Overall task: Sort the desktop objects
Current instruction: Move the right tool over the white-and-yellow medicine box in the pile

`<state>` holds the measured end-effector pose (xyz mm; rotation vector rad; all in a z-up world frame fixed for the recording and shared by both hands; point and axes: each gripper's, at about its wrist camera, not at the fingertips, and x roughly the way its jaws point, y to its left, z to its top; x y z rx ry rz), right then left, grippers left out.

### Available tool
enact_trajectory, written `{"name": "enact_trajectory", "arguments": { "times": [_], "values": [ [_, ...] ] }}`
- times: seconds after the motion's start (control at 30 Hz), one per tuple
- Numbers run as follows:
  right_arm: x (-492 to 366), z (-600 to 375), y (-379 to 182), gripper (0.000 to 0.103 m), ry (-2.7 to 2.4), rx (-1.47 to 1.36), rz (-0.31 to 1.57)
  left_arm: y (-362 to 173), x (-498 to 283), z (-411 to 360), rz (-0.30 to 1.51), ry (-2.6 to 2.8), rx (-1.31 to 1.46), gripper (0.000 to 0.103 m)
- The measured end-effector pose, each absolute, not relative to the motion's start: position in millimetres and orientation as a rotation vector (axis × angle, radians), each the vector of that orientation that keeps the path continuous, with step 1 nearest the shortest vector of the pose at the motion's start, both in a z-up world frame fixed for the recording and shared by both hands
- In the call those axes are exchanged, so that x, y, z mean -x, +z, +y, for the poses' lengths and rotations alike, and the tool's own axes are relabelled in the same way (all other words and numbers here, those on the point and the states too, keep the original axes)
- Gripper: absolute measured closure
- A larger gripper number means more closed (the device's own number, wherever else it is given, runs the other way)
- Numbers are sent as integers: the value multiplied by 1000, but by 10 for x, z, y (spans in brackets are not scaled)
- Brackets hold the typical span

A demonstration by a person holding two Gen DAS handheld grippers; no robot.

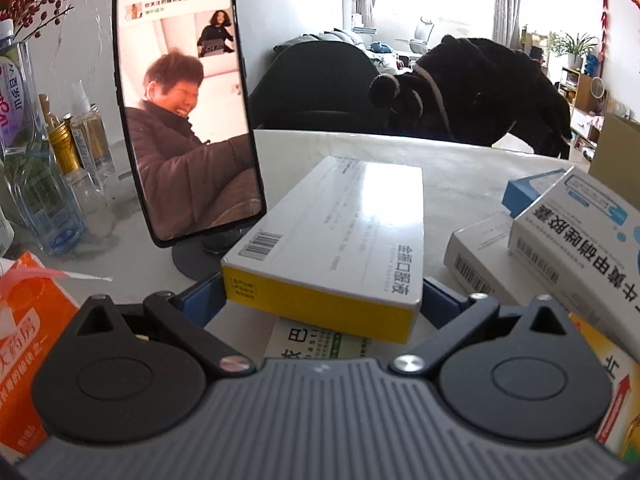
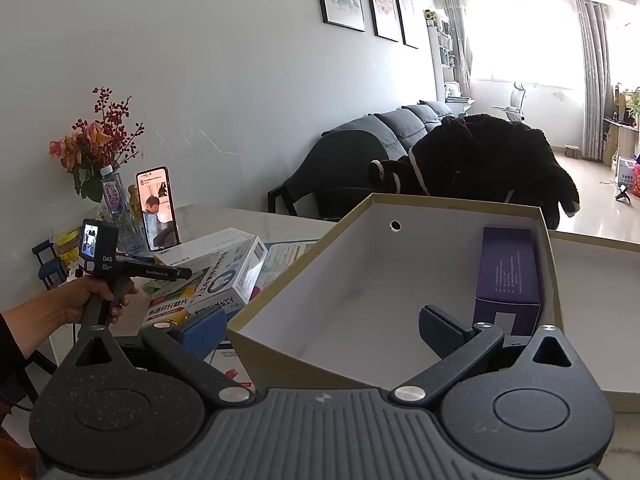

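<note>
left tool: blue pads sit on either side of the near end of a long white-and-yellow box, one pad at each lower corner. pads look pressed to the box sides; whether they truly bear on it, cannot tell for sure, but the box end lies between them, tilted, its near end resting over a white-and-green carton underneath. ahead and left of the tool, a phone stands upright on a round dark stand, screen lit. further left, a clear water bottle and small glass bottles. close left of the tool, an orange carton. right of the tool, a white-and-blue box leans over a smaller white box; an orange-yellow pack lies at the near right. all on a pale bench.

right tool: pads wide apart, nothing between them but the near wall of an open cardboard box; left pad outside the wall, right pad inside. touching the wall or not: cannot tell. in the box, ahead and right of the tool, a purple carton lies against the right wall. left of the tool, a heap of medicine boxes on the bench. further left, a hand holds the left tool by its grip, its nose over the heap. beyond that, the phone and a bottle with flowers.
</note>
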<state>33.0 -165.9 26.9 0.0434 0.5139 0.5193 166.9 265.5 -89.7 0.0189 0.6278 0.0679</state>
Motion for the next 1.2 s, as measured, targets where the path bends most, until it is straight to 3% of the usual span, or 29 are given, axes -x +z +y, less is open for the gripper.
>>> {"name": "enact_trajectory", "arguments": {
  "times": [0.77, 1.2],
  "values": [
    [-331, -1328, 314, 0, 620, -103, 554, -660, -1411, 2479, 697, 121, 29, 4],
    [-669, -704, 303, 0, 821, -347, 745, -593, -1056, 2443, 747, 133, 101, 4]
  ]
}}
